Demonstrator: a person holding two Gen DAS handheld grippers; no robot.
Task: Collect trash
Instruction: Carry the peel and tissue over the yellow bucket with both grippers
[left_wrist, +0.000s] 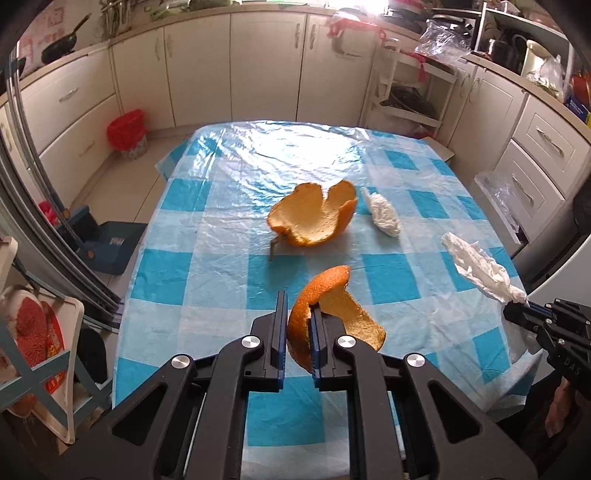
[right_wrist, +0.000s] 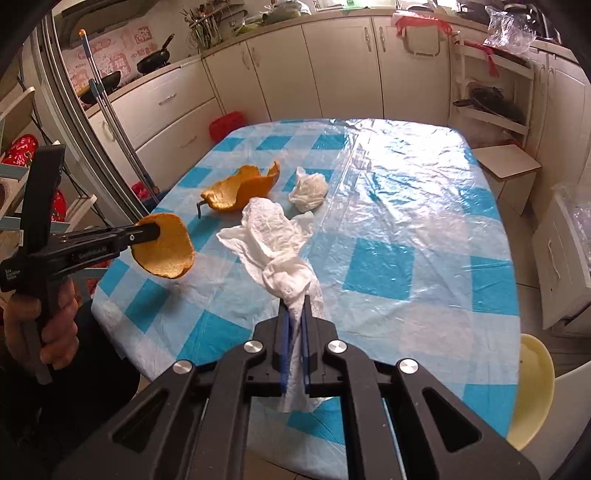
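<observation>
Two pieces of trash are up off the table, one in each of my grippers.
My left gripper (left_wrist: 297, 325) is clamped on an orange peel piece (left_wrist: 334, 314); its arm reads "GenRobot.AI". My right gripper (right_wrist: 295, 325) pinches a white tissue (right_wrist: 273, 243). A larger peel (left_wrist: 314, 214) and crumpled tissue ball (left_wrist: 384, 214) lie mid-table (left_wrist: 207, 229).

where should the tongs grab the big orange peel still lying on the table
Take the big orange peel by its upright curled rim on the side farthest from the camera, coming from above. It sits cupped, open side up, so one finger can go inside the wall and one outside. The crumpled tissue beside it leaves room.
</observation>
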